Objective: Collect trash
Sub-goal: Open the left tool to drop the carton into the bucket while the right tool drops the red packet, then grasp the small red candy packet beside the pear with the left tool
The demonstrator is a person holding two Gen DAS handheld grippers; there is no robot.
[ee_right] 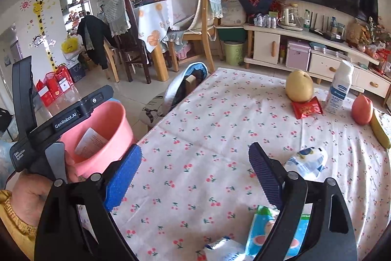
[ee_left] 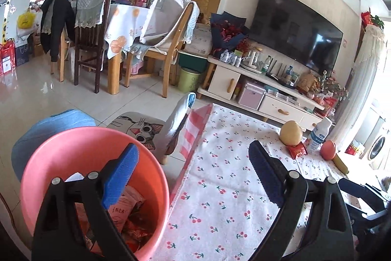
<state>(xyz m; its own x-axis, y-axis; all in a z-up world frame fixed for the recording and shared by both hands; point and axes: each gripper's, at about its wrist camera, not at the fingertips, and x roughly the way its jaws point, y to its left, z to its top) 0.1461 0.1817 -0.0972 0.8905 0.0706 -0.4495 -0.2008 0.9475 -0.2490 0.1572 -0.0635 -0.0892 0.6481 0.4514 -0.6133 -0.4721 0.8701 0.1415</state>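
Both grippers empty between pickups; trash remains on table.

Table with cherry cloth carries fruit and wrappers; pink bucket stands beside its edge, likely so trash drops straight in, and already holds packets. Left gripper hovers over bucket rim, jaws spread wide, gripping nothing. Right gripper likewise wide and empty, near blue-white wrapper; red packet lies against the pear.

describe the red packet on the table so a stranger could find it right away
Start at the table with the cherry-print cloth and look to its far end, where fruit and a white bottle stand. The red packet lies flat, tucked against the yellow pear. It is the only flat red wrapper there; the red apple nearby is round.
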